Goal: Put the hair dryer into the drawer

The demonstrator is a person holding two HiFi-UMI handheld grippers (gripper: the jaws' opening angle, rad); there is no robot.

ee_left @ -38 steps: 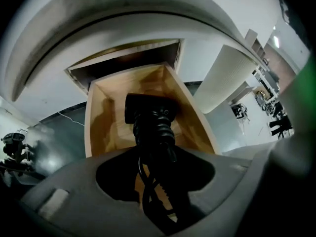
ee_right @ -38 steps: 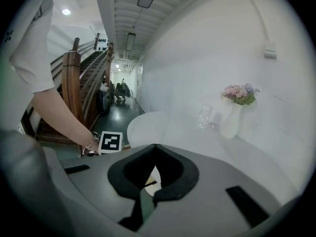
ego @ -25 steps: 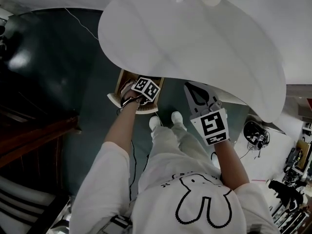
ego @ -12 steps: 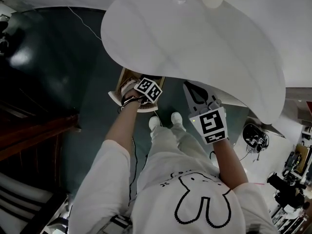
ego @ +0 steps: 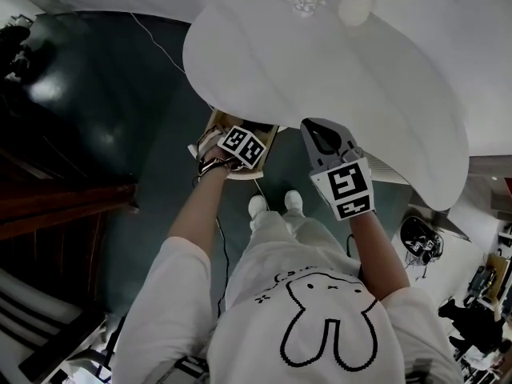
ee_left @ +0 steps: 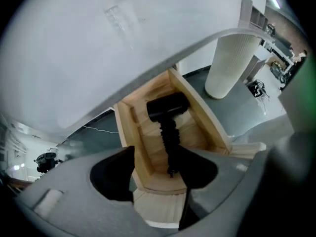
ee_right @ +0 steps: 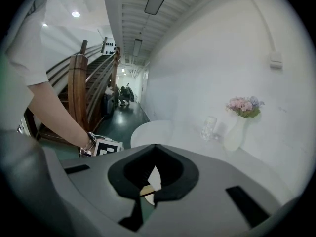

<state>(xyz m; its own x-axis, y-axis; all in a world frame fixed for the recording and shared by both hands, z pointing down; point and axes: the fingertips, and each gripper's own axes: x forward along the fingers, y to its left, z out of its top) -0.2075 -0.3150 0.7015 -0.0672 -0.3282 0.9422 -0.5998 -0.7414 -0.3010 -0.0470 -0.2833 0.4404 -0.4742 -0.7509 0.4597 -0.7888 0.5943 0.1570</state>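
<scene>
Left gripper (ee_left: 156, 152): the jaws have just been opened and are spread wide; nothing is gripped, and the drawer is seen between and beyond them
Hair dryer (ee_left: 167, 107): laid inside the wooden drawer (ee_left: 203, 113), head towards the back, coiled cord trailing to the front; it is touched by neither jaw
Meaning for the task: the placing is judged done; the drawer is left pulled out under the white table (ego: 336, 62)
Right gripper (ee_right: 155, 148): jaws closed together, nothing held, pointed over the table top
Left gripper view only: the drawer's inside and the hair dryer are shown
Head view: only a corner of the drawer is seen, its contents covered by the left gripper's marker cube
Right gripper view only: a vase (ee_right: 236, 128) and a glass (ee_right: 209, 127) are shown
</scene>
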